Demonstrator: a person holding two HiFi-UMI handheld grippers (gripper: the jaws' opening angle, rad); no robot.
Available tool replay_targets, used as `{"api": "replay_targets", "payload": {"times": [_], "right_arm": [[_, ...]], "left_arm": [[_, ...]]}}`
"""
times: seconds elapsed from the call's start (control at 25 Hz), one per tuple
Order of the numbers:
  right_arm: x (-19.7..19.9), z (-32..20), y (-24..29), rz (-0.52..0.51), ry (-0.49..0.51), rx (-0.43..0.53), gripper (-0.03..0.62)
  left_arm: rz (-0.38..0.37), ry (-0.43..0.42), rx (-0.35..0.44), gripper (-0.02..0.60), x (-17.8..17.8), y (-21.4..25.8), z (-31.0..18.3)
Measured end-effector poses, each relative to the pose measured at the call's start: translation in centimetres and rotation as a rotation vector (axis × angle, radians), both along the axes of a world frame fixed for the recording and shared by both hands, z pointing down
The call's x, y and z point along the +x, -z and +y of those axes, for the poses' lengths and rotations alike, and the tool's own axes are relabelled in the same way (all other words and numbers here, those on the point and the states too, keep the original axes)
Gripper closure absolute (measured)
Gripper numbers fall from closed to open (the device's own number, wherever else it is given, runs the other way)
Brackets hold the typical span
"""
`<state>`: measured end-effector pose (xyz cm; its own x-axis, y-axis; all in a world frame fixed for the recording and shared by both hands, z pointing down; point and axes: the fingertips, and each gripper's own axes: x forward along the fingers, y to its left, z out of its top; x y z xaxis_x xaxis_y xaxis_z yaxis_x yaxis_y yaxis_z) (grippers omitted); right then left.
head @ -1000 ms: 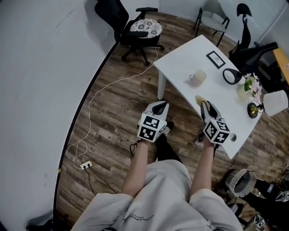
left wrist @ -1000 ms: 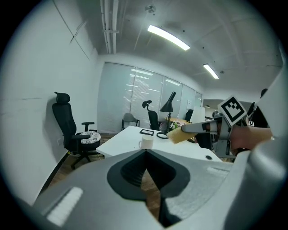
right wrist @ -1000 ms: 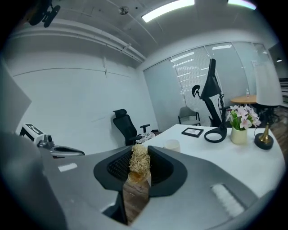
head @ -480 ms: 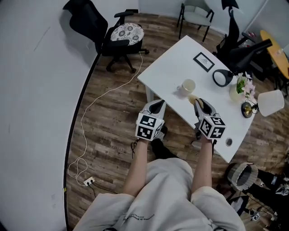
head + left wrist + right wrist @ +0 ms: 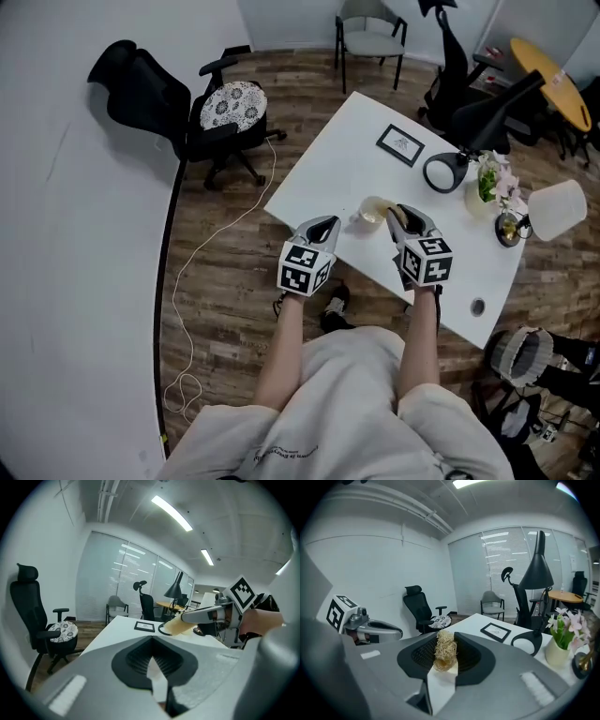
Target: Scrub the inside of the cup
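The cup point(image 5: 372, 212) stands just left of the right gripper point(image 5: 403, 218), which clamps a fibrous scrubber point(image 5: 444, 649), while the left gripper point(image 5: 319, 226) is closed on nothing.

The person wore a pale grey top point(image 5: 347, 394) with a small line of dark print, and dark shoes point(image 5: 335, 298). The left gripper point(image 5: 326, 223) and right gripper point(image 5: 401, 214) were grey with black ribbed pads point(image 5: 136, 660), each bearing a black-and-white marker cube point(image 5: 305, 265).
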<state>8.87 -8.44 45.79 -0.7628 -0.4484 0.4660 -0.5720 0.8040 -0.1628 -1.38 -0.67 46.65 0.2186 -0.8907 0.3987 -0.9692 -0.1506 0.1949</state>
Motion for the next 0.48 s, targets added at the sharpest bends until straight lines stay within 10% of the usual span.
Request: {"api": "replay_targets", "payload": {"times": [0.48], "right_arm": [[-2.4,-2.6,-2.2,0.075,0.054,-0.037,0.479]], "left_arm": [[-0.052,-0.102,-0.03,0.58,-2.4,-4.3,-1.9]]}}
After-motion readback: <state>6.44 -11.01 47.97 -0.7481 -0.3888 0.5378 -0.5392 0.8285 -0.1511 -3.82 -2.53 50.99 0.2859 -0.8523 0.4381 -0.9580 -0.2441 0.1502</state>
